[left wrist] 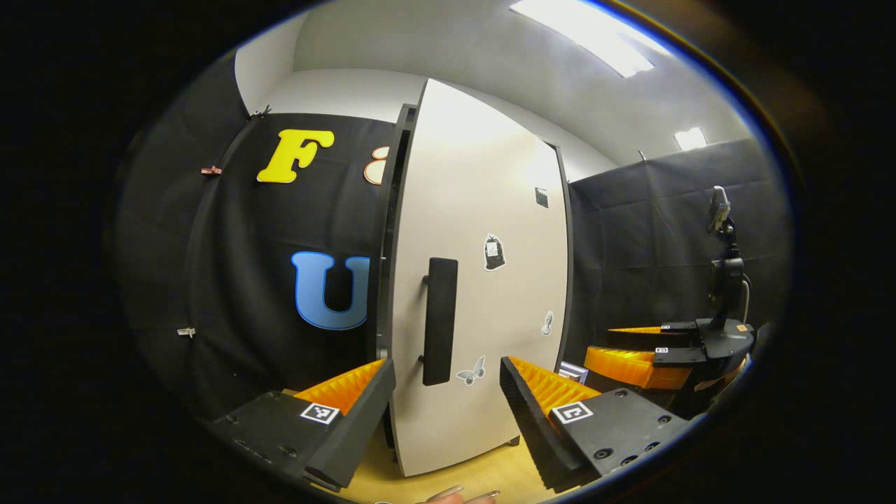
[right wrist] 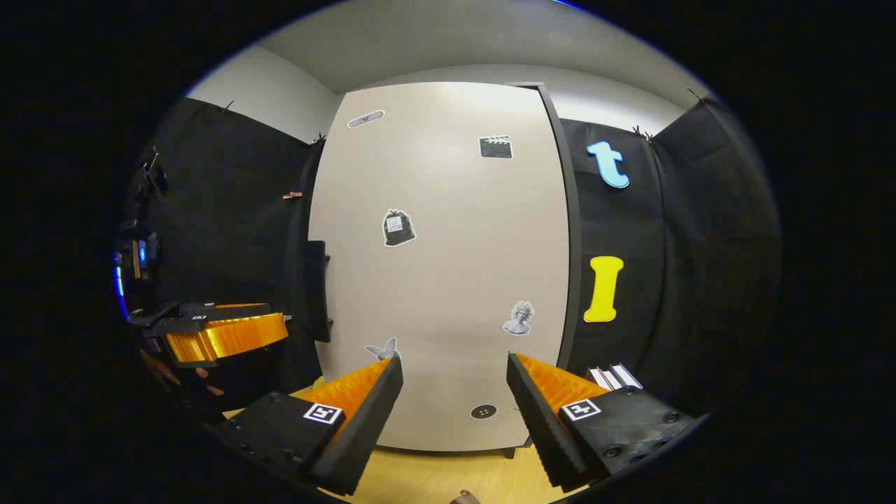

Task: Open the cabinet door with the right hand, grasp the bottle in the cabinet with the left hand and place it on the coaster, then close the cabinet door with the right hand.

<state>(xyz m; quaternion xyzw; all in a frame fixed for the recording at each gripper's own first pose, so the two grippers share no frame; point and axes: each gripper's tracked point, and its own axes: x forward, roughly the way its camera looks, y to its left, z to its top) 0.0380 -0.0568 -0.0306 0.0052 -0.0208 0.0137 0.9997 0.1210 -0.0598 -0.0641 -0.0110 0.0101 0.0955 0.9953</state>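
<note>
A tall cabinet stands on the wooden table with its white door (left wrist: 483, 280) (right wrist: 448, 266) shut against the dark frame, hiding the inside. The door carries several stickers and a black vertical handle (left wrist: 439, 320) (right wrist: 316, 290) near its left edge. My left gripper (left wrist: 446, 364) is open, right in front of the handle and a short way off it. My right gripper (right wrist: 455, 360) is open too, facing the lower middle of the door with nothing between its fingers. In the left gripper view the right gripper (left wrist: 633, 364) hovers off to the right. In the right gripper view the left gripper (right wrist: 224, 336) is at the left.
A camera stand (left wrist: 724, 280) rises at the right against the black cloth wall. A small stack of flat white items (right wrist: 612, 376) lies by the cabinet's right foot. The wooden table top (right wrist: 420, 476) runs under both grippers. A person's fingertips (left wrist: 462, 495) show at the bottom edge.
</note>
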